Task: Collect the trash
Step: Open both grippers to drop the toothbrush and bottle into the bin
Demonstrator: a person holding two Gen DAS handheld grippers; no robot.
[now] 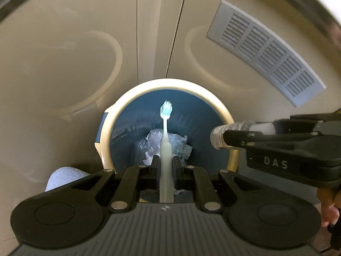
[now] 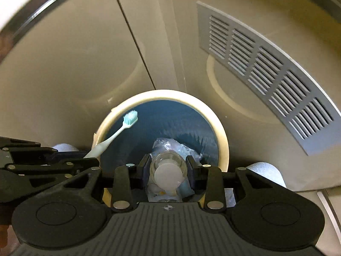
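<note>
left gripper (image 1: 166, 166) jaws clamped on a pale toothbrush (image 1: 165, 140), handle between the pads, teal bristle head out over the bin. right gripper (image 2: 168, 166) jaws clamped on a small clear bottle (image 2: 168, 170) with a flat white cap, also over the bin. round bin (image 1: 106, 132), cream rim, blue inside, crumpled clear plastic wrap (image 1: 153, 140) at the bottom. glossy beige cabinet panels behind, grey slatted vent (image 1: 266, 53) upper right. white textured roll (image 1: 64, 177) beside the bin.

toothbrush (image 1: 166, 143), small bottle (image 2: 168, 170) over bin (image 1: 107, 132)
</note>
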